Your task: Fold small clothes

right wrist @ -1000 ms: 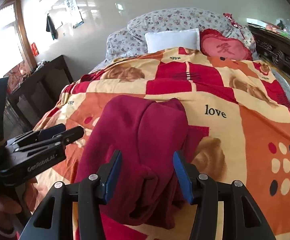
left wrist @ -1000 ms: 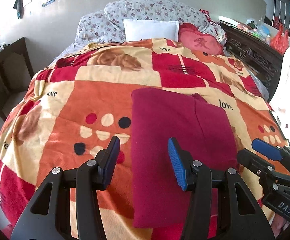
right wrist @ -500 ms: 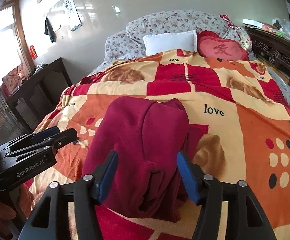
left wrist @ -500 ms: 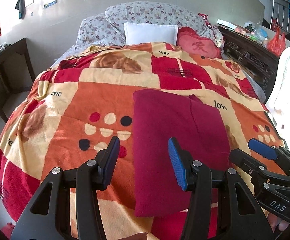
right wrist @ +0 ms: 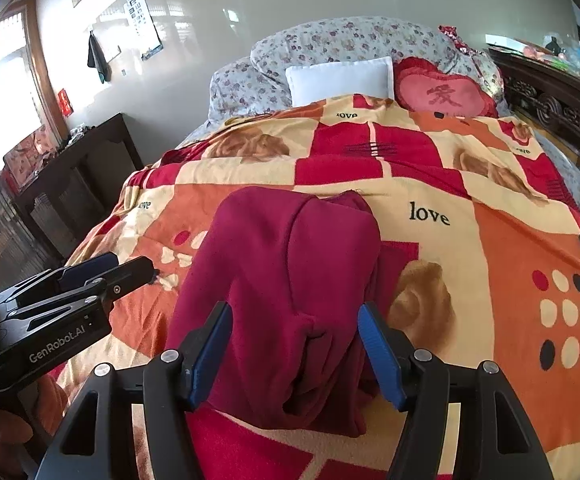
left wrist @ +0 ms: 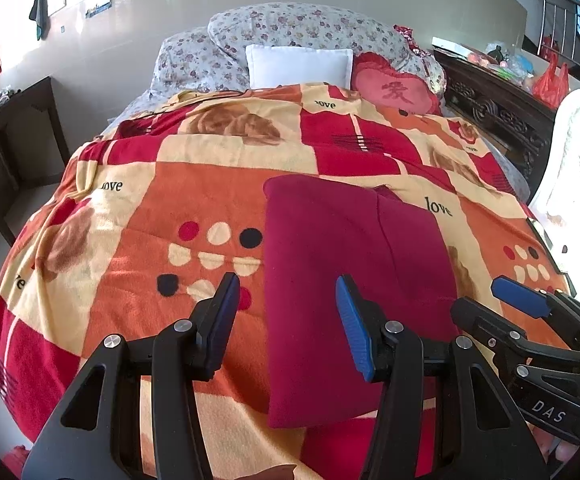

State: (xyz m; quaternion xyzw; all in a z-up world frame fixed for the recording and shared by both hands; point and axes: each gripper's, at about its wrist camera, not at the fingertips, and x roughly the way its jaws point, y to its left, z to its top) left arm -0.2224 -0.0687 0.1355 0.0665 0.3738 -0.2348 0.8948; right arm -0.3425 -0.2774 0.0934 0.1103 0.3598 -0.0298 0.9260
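On the left, the left gripper (left wrist: 285, 312) hangs over the patterned blanket (left wrist: 137, 216) with its jaws apart and nothing clamped, its right pad above the left edge of the folded dark red garment (left wrist: 350, 264). That garment lies flat in the middle of the bed near its foot. To the right, the right gripper (right wrist: 296, 344) stands over the garment's bunched near end, jaws apart and gripping nothing.

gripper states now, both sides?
Left gripper: open, holding nothing, above the blanket beside the dark red garment.
Right gripper: open, holding nothing, garment in front of its fingers.
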